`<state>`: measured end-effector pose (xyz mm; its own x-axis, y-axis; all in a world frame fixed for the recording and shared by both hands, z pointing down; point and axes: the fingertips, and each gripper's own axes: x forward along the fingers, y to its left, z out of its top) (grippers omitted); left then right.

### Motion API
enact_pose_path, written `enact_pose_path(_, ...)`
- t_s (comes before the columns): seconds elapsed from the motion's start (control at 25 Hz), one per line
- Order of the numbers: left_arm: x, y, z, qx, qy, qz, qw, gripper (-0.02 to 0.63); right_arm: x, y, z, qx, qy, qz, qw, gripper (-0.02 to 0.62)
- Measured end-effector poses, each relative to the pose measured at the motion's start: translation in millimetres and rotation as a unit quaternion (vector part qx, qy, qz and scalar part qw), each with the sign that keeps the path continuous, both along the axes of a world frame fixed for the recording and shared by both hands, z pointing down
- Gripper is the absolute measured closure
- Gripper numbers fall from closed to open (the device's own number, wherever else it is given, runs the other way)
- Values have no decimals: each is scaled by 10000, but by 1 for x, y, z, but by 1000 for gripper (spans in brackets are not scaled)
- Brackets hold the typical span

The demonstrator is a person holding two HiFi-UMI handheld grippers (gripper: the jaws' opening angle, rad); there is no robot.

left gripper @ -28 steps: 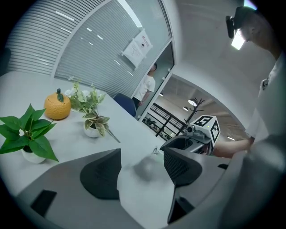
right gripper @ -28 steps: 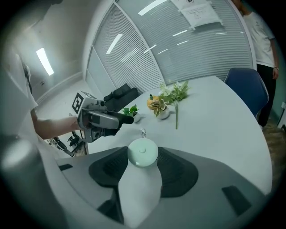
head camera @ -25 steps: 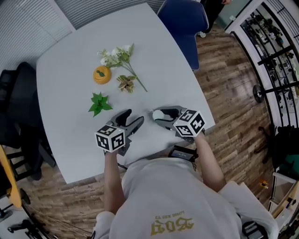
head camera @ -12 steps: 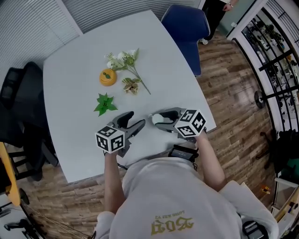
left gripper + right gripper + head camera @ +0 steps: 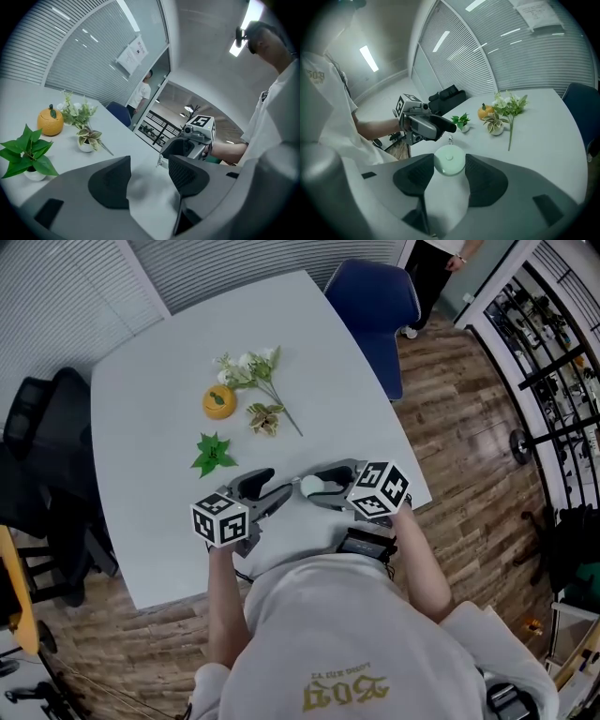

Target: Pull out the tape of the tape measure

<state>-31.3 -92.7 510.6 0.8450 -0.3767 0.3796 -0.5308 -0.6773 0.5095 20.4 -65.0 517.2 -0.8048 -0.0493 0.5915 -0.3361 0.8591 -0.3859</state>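
Right claw (image 5: pixel 449 165) grips tape measure (image 5: pixel 449 159) | left claw (image 5: pixel 150 165) wide, just closing, empty; pull tab (image 5: pixel 160 162) seemingly beyond | tape not out

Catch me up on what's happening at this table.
A person at the white table holds a gripper in each hand. The right gripper is clamped on a small round pale-green tape measure. The left gripper faces it. Its jaws have just been closing but stand apart, with the tape's metal tab near their tips, not pinched. No tape is drawn out yet.
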Motion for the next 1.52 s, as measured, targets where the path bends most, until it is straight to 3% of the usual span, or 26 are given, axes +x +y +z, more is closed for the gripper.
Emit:
enact_pose_path(0.36,13,16,-3,41,54,512,9987,390,1,8,-8,8,-28,-257,9997,371)
enact_pose_path(0.96,27,39,-10,45,365,991,9944,502,-4,32,-16,55,-78,-733,9973,371)
enact_pose_path(1.52,28,58,-13,-257,828,1449,9856,586,-8,45,-18,10,-91,-1129,9936,371)
